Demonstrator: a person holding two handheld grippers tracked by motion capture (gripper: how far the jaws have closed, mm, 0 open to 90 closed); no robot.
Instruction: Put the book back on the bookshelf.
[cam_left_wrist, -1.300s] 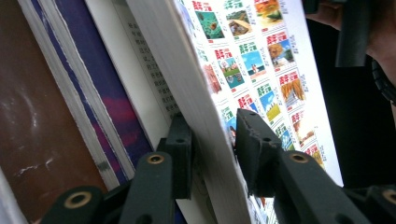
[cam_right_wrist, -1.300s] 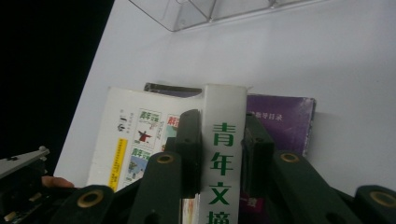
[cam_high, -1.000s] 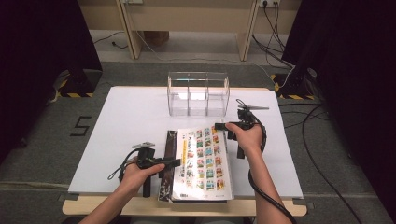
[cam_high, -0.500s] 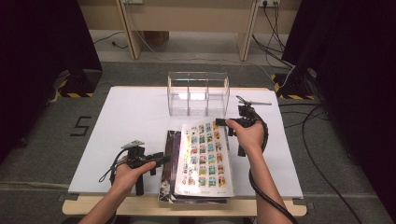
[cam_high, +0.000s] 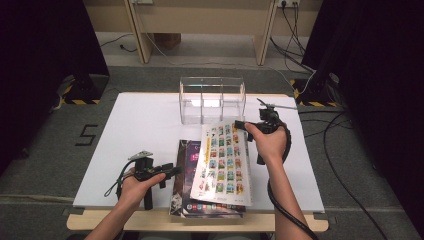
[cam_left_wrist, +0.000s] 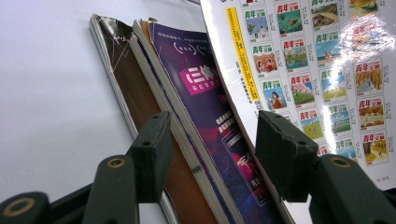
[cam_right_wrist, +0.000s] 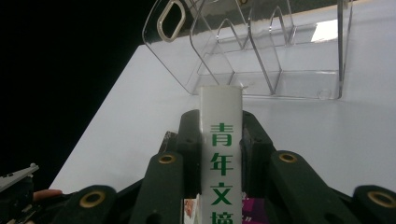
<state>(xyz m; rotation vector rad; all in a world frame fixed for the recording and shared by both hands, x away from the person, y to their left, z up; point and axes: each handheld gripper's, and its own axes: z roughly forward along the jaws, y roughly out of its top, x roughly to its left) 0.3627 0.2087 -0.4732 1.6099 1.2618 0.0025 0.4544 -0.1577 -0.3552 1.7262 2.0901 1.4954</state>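
Magazines occupy the near middle of our white tabletop: a glossy white one printed with rows of small colourful cover pictures is tilted up off a stack whose top is a dark purple magazine, with a brown-covered one under it at the stack's left edge. Our right gripper pinches the white magazine's far right corner by the spine; in the right gripper view the black jaws press on both sides of the white spine with green characters, and that end is raised clear of the stack while the near end rests on it. Our left gripper sits at the stack's left edge, near the front of the tabletop; its jaws have just been opening and now stand spread, with the edges of the purple and brown magazines between them and the pads not pressing on anything. The white magazine's left edge hangs just beside the right-hand jaw in the left gripper view. Beyond the raised corner stands a clear acrylic rack with upright dividers, close to the far edge; its slots face us with bare tabletop between it and the spine. Left of the stack the tabletop lies broad and bare, and a narrower bare strip runs along the right edge.
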